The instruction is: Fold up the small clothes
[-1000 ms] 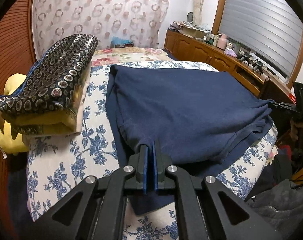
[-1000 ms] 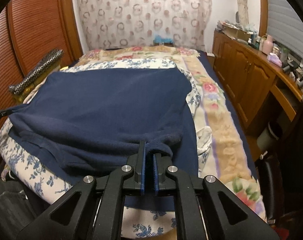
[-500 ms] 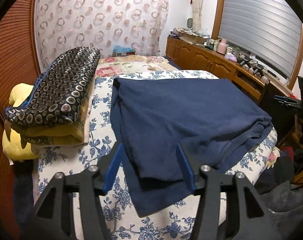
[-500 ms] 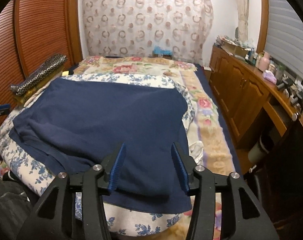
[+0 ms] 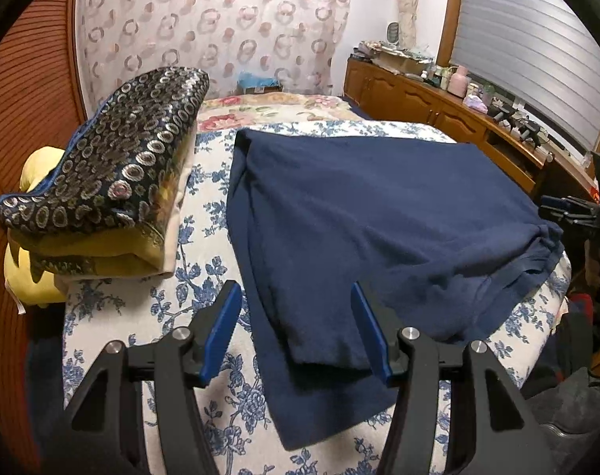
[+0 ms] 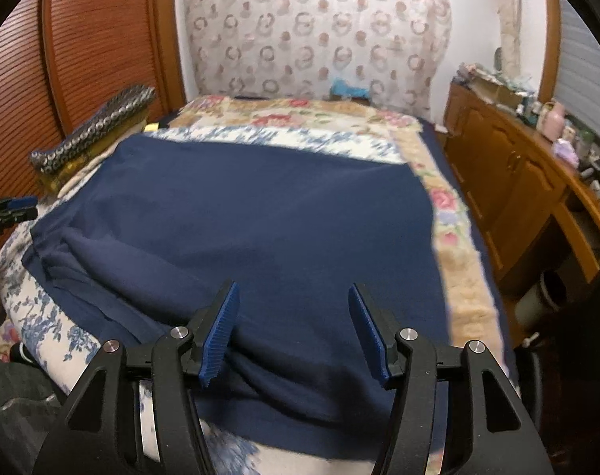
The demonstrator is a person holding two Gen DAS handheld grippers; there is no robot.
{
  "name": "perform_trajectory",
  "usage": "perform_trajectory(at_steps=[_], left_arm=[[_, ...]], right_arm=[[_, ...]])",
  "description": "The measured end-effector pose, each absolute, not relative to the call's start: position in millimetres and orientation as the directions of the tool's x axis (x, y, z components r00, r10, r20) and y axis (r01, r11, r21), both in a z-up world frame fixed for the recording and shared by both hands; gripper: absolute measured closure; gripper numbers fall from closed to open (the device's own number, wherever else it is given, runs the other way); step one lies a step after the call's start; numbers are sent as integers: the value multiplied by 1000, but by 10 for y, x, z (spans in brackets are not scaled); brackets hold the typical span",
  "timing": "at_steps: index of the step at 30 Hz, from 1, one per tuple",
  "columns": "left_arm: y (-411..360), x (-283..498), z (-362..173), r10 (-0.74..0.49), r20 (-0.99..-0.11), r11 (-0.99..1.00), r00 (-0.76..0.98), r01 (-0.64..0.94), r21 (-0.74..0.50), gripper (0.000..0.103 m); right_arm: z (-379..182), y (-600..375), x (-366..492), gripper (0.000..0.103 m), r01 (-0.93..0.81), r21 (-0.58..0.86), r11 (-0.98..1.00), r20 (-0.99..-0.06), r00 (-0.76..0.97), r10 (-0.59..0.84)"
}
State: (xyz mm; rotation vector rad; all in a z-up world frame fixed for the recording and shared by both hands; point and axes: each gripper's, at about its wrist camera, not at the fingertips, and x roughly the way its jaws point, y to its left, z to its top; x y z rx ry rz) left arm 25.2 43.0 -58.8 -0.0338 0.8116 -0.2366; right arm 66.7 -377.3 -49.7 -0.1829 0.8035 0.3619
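One navy garment (image 5: 379, 213) lies folded over itself on the blue-flowered bedspread (image 5: 141, 308), its top smooth and its doubled edges bunched at the near side. The left gripper (image 5: 296, 328) stands about half open, pads clear of the cloth, holding nothing. The right gripper (image 6: 292, 328) is opening over the cloth, gripping nothing. One stack of patterned bedding (image 5: 109, 174) sits beside the garment.
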Motion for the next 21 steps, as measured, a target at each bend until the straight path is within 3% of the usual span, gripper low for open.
perform_trajectory(at_steps=[13,21], left_arm=[[404,349,-848,-209,-756,976,621,175,-127,47],[408,340,-934,-196,-767,979,611,163,-120,46]], right_arm=[[-861,-3452,795,44,-394,-21,919,-772,590,235],[-901,-3489,782,33,-361,-4,933,-773,593,226]])
